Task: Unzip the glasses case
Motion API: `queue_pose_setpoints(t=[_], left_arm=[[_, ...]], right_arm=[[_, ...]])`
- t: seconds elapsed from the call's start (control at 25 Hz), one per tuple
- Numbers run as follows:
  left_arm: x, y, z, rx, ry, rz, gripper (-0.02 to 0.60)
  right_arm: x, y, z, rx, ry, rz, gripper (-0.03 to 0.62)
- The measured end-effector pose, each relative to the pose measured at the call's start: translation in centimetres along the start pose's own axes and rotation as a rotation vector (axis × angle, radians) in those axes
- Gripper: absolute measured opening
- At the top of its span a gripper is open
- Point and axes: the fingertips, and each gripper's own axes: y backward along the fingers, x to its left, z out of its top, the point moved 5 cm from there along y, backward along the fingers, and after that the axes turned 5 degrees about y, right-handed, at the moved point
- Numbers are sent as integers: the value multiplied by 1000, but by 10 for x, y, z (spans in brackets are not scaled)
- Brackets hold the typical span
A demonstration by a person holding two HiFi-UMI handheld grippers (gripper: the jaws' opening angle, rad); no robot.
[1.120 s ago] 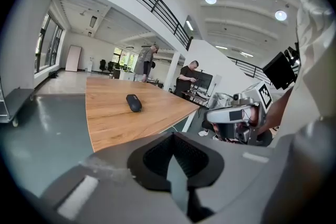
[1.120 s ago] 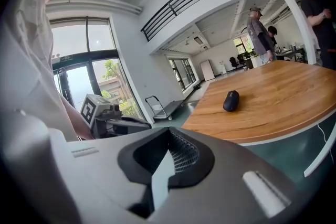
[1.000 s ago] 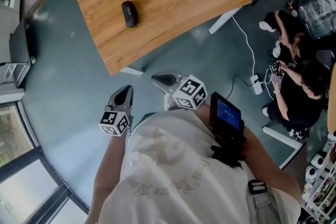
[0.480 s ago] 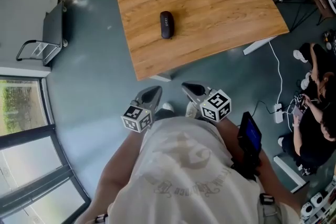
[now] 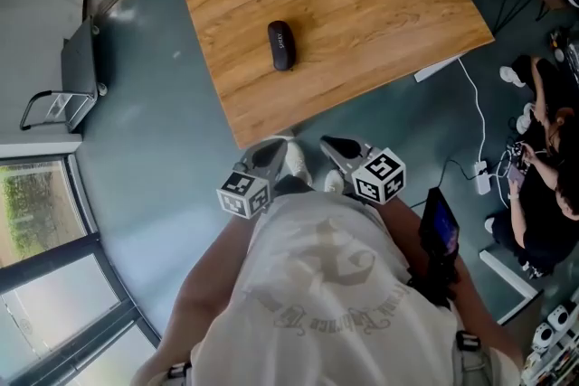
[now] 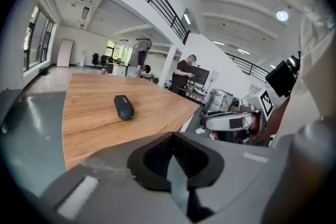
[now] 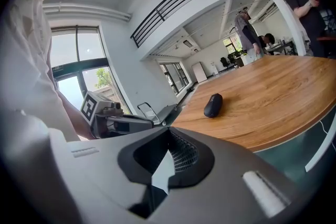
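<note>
Both grippers have drawn closer to the table (image 5: pixel 362 4) since a second ago, and their tips now sit just short of its near edge; the glasses case (image 5: pixel 281 44) lies where it lay on the wood.

From the head view, the case is a dark, oblong thing lying alone on the table, toward the table's left side and well back from its near edge. It is zipped shut as far as can be made out. The left gripper (image 5: pixel 270 153) and the right gripper (image 5: pixel 331 145) are held side by side off the table's near corner, over the grey floor, both well apart from the case. People (image 5: pixel 547 149) sit on the floor off the table's right side, beside a white power strip (image 5: pixel 480 182).

From the left gripper view, the left gripper (image 6: pixel 175 161) has its jaws pressed together with nothing between them. Beyond them the case (image 6: pixel 124 107) rests flat on the table (image 6: pixel 89 128) (its long side running away from the camera). The right gripper (image 6: pixel 231 123) shows off the table's right edge.

From the right gripper view, the right gripper (image 7: pixel 161 161) also has its jaws together and holds nothing. The case (image 7: pixel 212 105) lies on the table (image 7: pixel 273 102) ahead, back from its near edge, and the left gripper (image 7: pixel 122 121) shows off the table's left end.
</note>
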Motion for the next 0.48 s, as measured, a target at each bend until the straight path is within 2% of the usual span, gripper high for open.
queue_pose_setpoints(t=[0.24, 0.48], left_arm=[[30, -24, 26, 28, -41, -58, 5], [78, -31, 44, 109, -87, -31, 5]], right_arm=[[-26, -16, 10, 28, -23, -91, 8], [-41, -57, 33, 40, -20, -137, 8]])
